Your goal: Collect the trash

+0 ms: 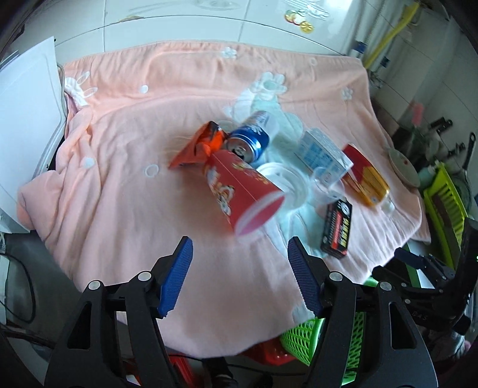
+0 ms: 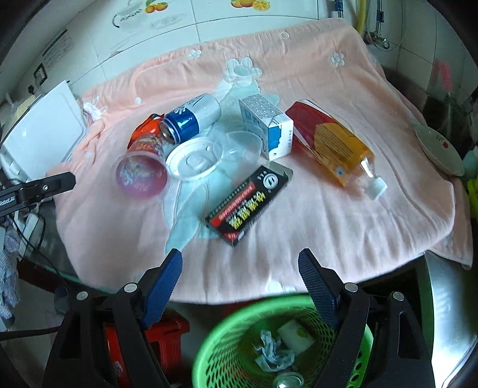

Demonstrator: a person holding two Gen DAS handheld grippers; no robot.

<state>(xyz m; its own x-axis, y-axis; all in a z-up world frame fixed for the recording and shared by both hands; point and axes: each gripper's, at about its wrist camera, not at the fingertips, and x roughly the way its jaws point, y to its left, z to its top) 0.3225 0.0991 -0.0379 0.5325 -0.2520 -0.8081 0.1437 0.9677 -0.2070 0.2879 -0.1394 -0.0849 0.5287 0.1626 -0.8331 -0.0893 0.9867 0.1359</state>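
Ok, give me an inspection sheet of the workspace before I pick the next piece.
Surface: pink towel over the table, wrinkled.
Job's things: red cup lying on its side, blue can, snack wrapper, clear lid, milk carton, black box, bottle lying down; green basket below the table edge holds crumpled paper.
Clutter: white board at left.
Grippers: left tongs open, empty; right tongs open, empty, above the basket.
Cables: black cords at left.
Surroundings: tiled wall, yellow hose.
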